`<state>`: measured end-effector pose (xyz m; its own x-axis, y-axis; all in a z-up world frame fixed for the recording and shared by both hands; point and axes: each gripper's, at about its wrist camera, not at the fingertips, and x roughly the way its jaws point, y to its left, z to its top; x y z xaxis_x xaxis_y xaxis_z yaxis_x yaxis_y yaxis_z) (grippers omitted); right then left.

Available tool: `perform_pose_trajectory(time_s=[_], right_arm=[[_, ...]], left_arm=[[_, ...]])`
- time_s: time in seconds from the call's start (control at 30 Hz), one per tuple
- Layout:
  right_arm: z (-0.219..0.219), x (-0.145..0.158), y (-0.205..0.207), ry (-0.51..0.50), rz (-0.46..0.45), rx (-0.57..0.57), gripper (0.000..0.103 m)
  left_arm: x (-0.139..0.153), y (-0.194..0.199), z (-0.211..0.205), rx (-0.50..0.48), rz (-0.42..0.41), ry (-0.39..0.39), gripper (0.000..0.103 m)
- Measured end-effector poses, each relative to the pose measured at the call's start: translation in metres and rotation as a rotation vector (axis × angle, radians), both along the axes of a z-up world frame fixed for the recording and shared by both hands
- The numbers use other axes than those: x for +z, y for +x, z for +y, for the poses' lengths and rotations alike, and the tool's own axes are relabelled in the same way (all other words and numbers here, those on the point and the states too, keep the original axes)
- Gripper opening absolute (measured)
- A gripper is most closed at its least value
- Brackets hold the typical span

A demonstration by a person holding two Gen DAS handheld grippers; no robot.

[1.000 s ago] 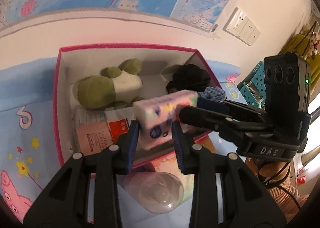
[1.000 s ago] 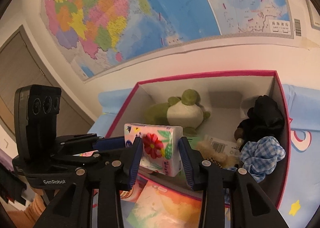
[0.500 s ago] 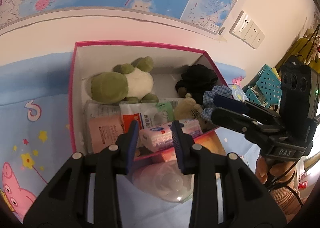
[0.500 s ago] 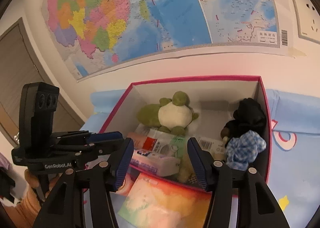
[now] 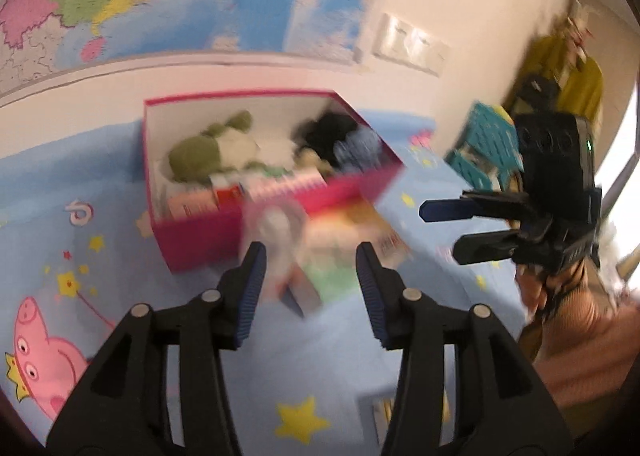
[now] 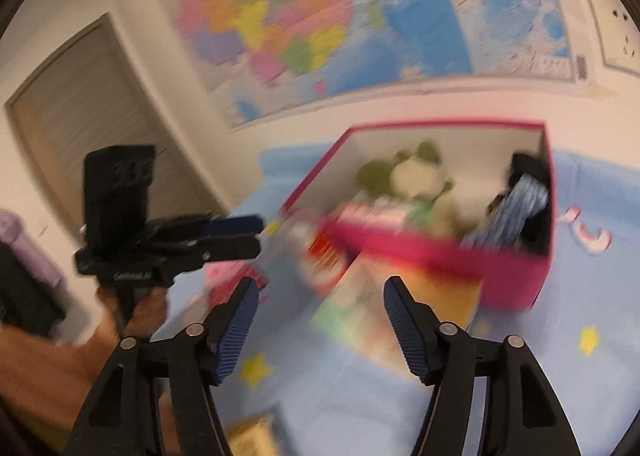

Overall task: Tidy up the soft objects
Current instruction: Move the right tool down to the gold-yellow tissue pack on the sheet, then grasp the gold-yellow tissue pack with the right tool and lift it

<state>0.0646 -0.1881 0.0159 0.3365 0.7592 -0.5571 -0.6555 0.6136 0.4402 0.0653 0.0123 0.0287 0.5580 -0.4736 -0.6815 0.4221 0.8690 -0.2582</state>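
Blue cartoon sheet (image 5: 100, 159) spreads ahead; beyond my left tool (image 5: 310, 292) and right tool (image 6: 318, 332), both opening and empty, the box (image 5: 200, 234) holds a frog (image 5: 208, 153), packs and dark cloth.

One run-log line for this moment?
left gripper: empty, opening | right gripper: empty, opening | pink box: holds soft items

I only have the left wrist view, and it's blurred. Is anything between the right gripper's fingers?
Observer: No. The right gripper is empty, its jaws opening, aimed at the pink box.
Reviewer: What holds the left gripper?
Observer: A bare hand grips the handle of the left gripper.
Reviewer: What's behind it?
Observer: A closed door, left of the wall map.
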Motion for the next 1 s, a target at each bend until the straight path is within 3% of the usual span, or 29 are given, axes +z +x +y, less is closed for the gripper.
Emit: perform_pose_trajectory(time_s=[0.2,0.33,0.63,0.77,0.83,0.9,1.0], right_arm=[[-0.002,-0.043,-0.046,-0.12,0.125,0.071,0.068],[-0.006,-0.071,-0.067,-0.136,0.21,0.074,0.068],[0.008,-0.091,-0.095,-0.125,0.293,0.137,0.065],[0.021,-0.097,-0.097,-0.11,0.308,0.162,0.051],[0.025,-0.098,-0.096,-0.103,0.307,0.15,0.045],[0.027,-0.098,-0.094,-0.108,0.293,0.126,0.045],[0.023,-0.096,-0.086,-0.094,0.28,0.078,0.044]], left_arm=[[-0.036,-0.04,-0.018,-0.092,0.107,0.05,0.049],[-0.06,-0.057,-0.027,-0.122,0.195,0.055,0.049],[-0.079,-0.089,-0.03,-0.192,0.314,-0.039,0.049],[-0.086,-0.097,-0.036,-0.198,0.334,-0.048,0.049],[-0.087,-0.1,-0.038,-0.188,0.32,-0.047,0.043],[-0.087,-0.101,-0.041,-0.167,0.296,-0.026,0.041],[-0.087,-0.098,-0.037,-0.156,0.305,-0.06,0.039]])
